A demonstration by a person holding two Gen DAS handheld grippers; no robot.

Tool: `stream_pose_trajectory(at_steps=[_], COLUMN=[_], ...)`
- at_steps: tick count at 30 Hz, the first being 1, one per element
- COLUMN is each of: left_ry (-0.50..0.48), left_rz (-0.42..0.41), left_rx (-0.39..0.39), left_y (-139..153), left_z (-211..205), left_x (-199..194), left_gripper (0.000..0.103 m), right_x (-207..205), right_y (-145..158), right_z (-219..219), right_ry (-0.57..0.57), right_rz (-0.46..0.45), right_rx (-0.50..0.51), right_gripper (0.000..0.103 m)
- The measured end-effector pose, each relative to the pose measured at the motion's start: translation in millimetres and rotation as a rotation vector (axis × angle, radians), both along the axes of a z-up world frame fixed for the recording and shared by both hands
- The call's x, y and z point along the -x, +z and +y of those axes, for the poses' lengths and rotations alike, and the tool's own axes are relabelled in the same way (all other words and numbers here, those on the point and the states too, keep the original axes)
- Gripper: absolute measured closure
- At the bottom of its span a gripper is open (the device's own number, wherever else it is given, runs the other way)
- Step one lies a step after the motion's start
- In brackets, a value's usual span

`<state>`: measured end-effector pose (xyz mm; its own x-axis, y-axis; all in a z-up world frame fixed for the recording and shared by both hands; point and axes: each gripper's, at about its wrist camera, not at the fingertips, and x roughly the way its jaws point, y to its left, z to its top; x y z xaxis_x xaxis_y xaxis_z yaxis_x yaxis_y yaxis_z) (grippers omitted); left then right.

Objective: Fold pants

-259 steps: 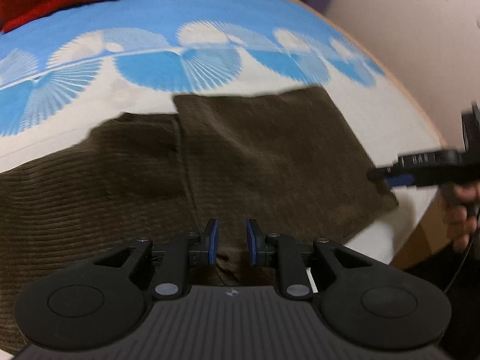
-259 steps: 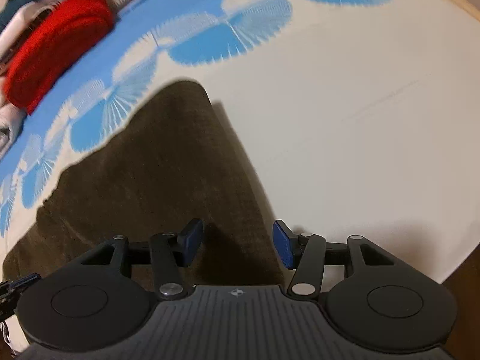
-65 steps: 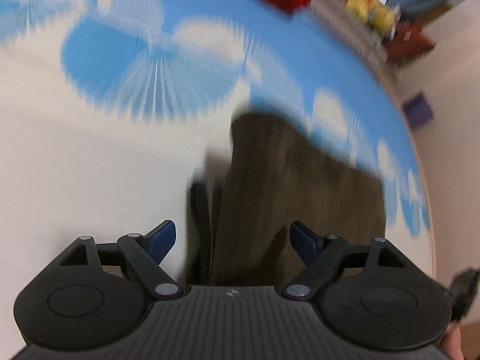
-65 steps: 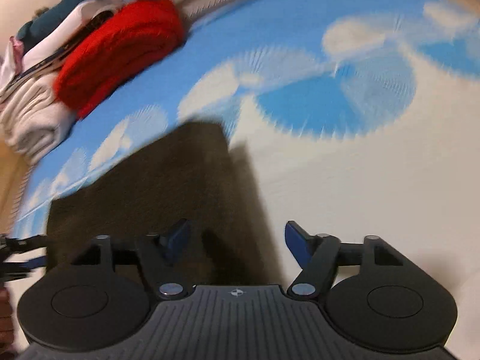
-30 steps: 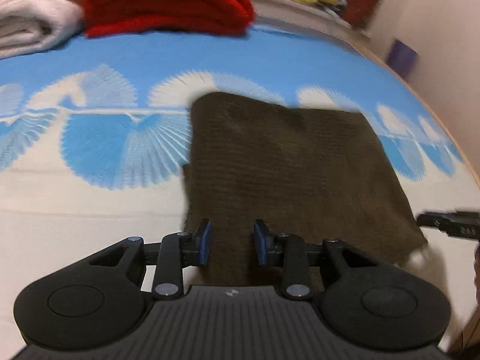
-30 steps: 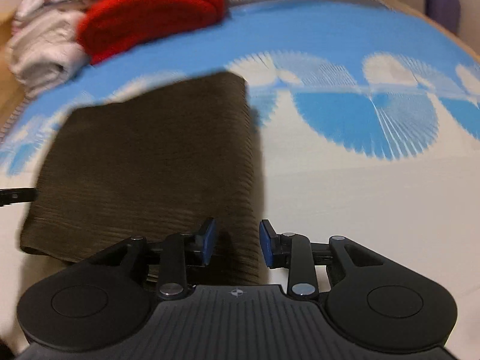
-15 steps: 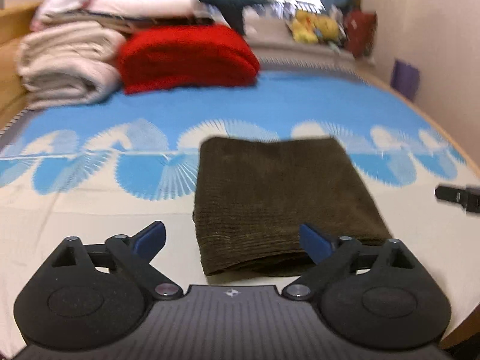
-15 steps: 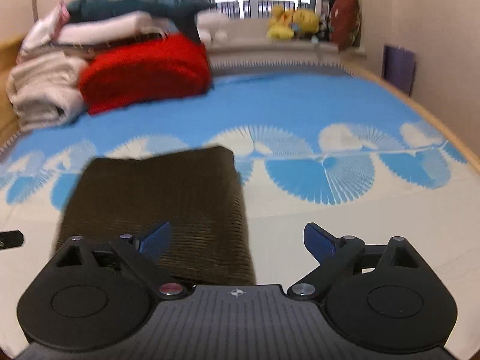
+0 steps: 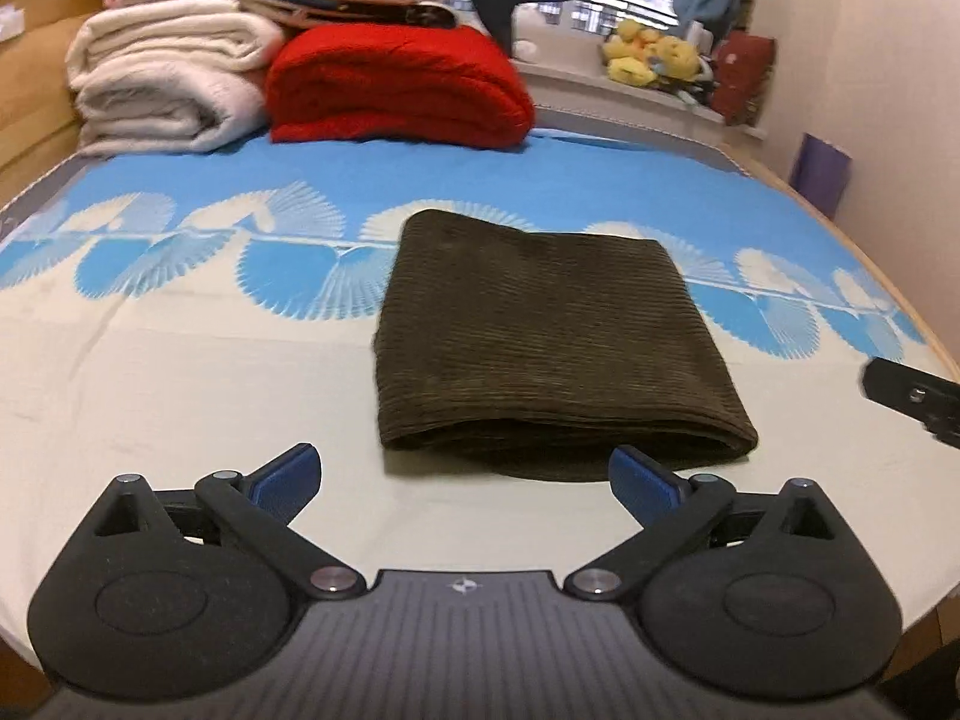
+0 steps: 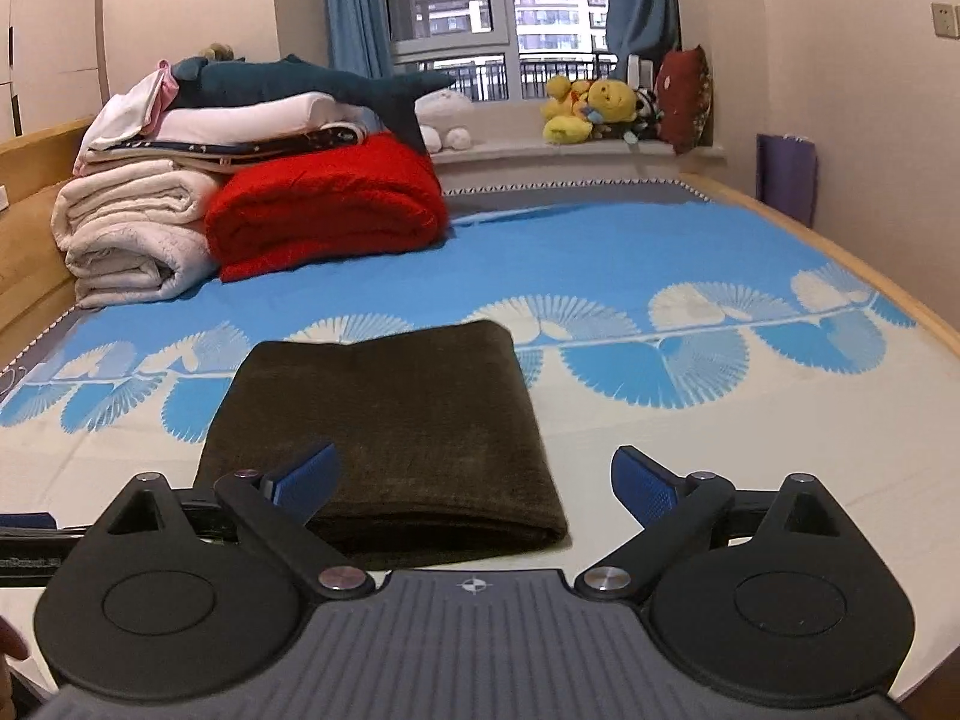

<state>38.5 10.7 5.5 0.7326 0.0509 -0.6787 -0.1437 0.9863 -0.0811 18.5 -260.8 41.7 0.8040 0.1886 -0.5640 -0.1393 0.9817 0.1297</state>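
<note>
The dark brown corduroy pants (image 9: 540, 330) lie folded into a compact rectangle on the blue and white bed sheet (image 9: 150, 372); they also show in the right wrist view (image 10: 390, 426). My left gripper (image 9: 465, 477) is open and empty, held back a little above the near folded edge. My right gripper (image 10: 474, 480) is open and empty, over the near right corner of the pants. A part of the right gripper shows at the right edge of the left wrist view (image 9: 918, 399).
A folded red blanket (image 10: 324, 210) and a stack of cream and white bedding (image 10: 138, 228) with a plush shark (image 10: 336, 87) sit at the far left of the bed. Plush toys (image 10: 600, 108) line the window sill. The wooden bed edge (image 10: 888, 294) runs along the right.
Both grippers went from nearly shut on the pants' near edge to open, then pulled back and up. The pants stay folded on the bed.
</note>
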Motion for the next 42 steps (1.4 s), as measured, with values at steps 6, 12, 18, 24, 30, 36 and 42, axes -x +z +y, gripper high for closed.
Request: stream_pose_trajectory(at_steps=[6, 12, 18, 24, 30, 36, 42], left_ry=[0.014, 0.026, 0.019, 0.021, 0.030, 0.027, 0.020], left_rz=[0.017, 0.028, 0.048, 0.065, 0.074, 0.081, 0.079], left_rx=[-0.008, -0.006, -0.018, -0.020, -0.016, -0.016, -0.024], left_y=[-8.5, -12.8, -17.8, -23.7, -25.4, -27.1, -27.6], left_z=[5.6, 10.4, 9.7, 8.7, 10.7, 9.1, 7.0], left_x=[-7.9, -10.0, -12.2, -16.5, -19.0, -19.2, -19.1], left_gripper=[0.000, 0.000, 0.000, 0.000, 0.000, 0.000, 0.000], right_x=[0.8, -4.0, -9.3, -13.7, -15.5, -15.6, -16.1], right_y=[-5.0, -10.0, -9.3, -18.9, -19.6, -19.3, -20.5], right_z=[14.8, 26.8, 27.4, 24.6, 26.6, 24.4, 24.1], right_ry=[0.027, 0.041, 0.035, 0.036, 0.059, 0.052, 0.042], right_rz=[-0.009, 0.017, 0.034, 0.057, 0.036, 0.036, 0.048], right_rx=[0.052, 0.087, 0.055, 0.034, 0.023, 0.017, 0.012], right_gripper=[0.006, 0.006, 0.003, 0.003, 0.003, 0.003, 0.001])
